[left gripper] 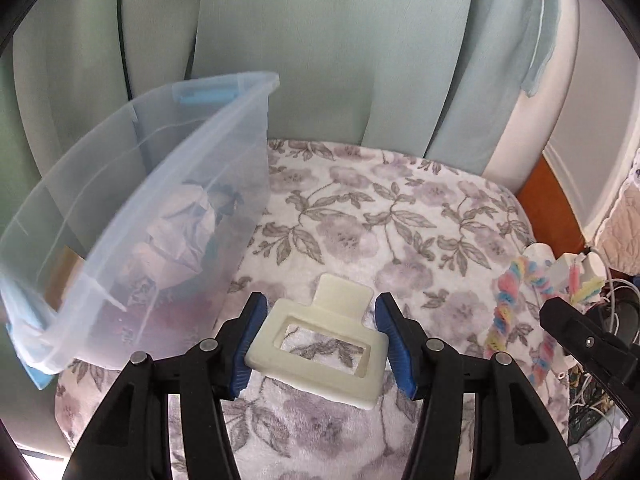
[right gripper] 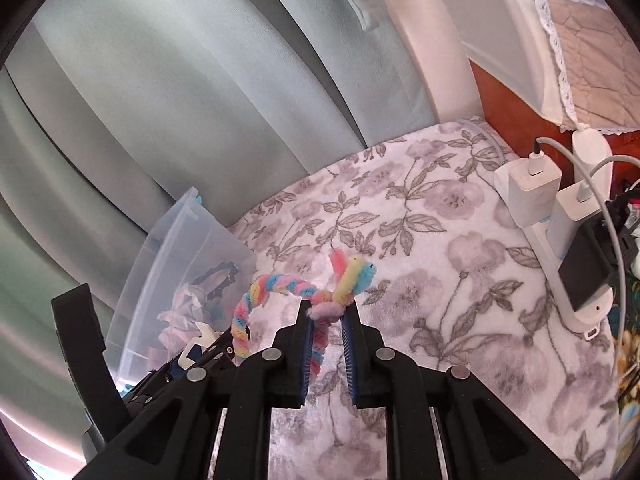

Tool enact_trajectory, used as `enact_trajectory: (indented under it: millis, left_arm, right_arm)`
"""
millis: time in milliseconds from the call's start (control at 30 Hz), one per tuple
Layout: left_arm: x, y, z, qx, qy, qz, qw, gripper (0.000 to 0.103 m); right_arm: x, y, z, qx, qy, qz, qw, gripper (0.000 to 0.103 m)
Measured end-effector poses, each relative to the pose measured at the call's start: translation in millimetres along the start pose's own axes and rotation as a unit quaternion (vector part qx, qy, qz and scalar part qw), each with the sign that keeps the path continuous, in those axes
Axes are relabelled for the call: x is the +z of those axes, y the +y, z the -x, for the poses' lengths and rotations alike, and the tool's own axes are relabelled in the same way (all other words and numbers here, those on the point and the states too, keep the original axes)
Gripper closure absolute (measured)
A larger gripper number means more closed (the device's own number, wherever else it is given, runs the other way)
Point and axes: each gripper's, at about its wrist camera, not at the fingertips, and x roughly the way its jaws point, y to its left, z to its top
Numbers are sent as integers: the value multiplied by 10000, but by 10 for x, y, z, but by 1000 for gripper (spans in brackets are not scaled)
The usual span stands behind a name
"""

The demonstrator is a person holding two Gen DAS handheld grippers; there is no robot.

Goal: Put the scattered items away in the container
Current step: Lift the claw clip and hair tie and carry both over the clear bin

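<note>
Each view looks forward and steeply down along its own fingers, close above a floral blanket (left gripper: 400, 208) backed by pale green curtains (left gripper: 320, 40). The left wrist camera faces the clear container (left gripper: 132, 216) at its left. The right wrist camera sees that container (right gripper: 168, 264) from farther off. Both share blanket, curtains, container and the pipe-cleaner twist (left gripper: 508, 312).

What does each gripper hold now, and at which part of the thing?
The left gripper holds the cream plastic frame by its two side edges. The right gripper is shut on the twisted pastel pipe cleaner, near its splayed end.
</note>
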Motion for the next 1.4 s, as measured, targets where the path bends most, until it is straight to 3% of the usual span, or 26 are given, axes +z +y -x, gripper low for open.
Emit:
enact_trajectory:
  millis: [267, 700, 1167, 1400]
  left_arm:
    - [97, 87, 679, -173, -582, -63, 9981, 45]
    - [257, 195, 1289, -521, -1231, -136, 9909, 45]
    - [347, 407, 1622, -722, -1640, 68, 9838, 45]
    - [349, 567, 1715, -674, -1859, 162, 9801, 45]
  right_arm:
    - [-21, 203, 527, 205, -574, -55, 9981, 88]
    - [-5, 463, 986, 177, -1059, 34, 9942, 88]
    - [18, 870, 1374, -146, -1537, 413, 9871, 88]
    - [8, 1037, 1362, -196, -1519, 574, 9865, 88]
